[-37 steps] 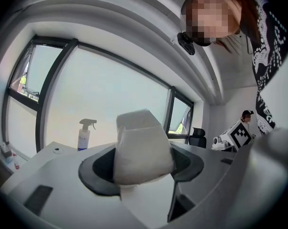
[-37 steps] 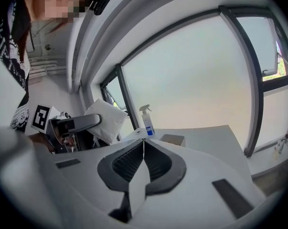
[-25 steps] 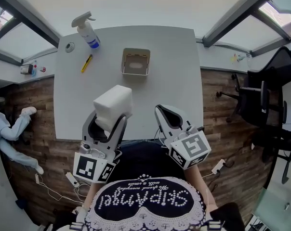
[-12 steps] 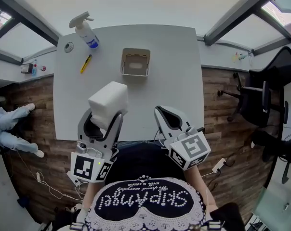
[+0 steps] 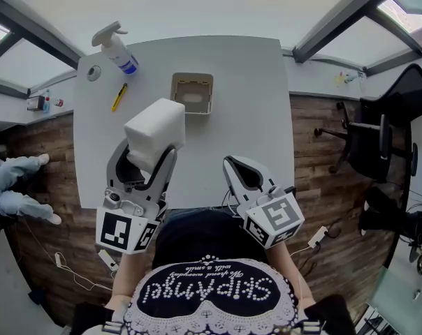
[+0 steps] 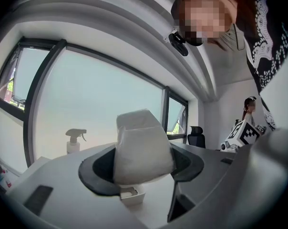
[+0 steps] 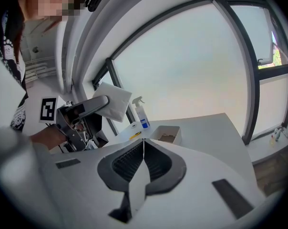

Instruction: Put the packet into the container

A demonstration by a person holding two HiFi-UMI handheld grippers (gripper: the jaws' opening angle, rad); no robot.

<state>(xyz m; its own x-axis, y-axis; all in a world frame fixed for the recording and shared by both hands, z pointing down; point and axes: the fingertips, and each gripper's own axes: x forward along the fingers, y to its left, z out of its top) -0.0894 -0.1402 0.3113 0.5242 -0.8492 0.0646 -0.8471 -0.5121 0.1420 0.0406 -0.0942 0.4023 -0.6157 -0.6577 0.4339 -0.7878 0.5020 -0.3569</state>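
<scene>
A white soft packet (image 5: 153, 131) is held up above the near part of the white table (image 5: 246, 82), clamped in my left gripper (image 5: 142, 160). In the left gripper view the packet (image 6: 141, 149) fills the gap between the jaws. The container (image 5: 192, 93), a small beige open box, stands on the table beyond the packet; it shows below the packet (image 6: 132, 195) in the left gripper view and in the right gripper view (image 7: 166, 135). My right gripper (image 5: 240, 174) hovers at the table's near edge, jaws shut together with nothing between them (image 7: 143, 144).
A spray bottle (image 5: 114, 45) stands at the table's far left corner, with a yellow pen-like tool (image 5: 117, 97) and a small round disc (image 5: 93, 72) near it. Office chairs (image 5: 368, 142) stand to the right on the wooden floor. A person's legs (image 5: 12, 187) show at far left.
My left gripper has moved forward and a little left with the packet, nearer to the container. The right gripper has stayed about where it was.
</scene>
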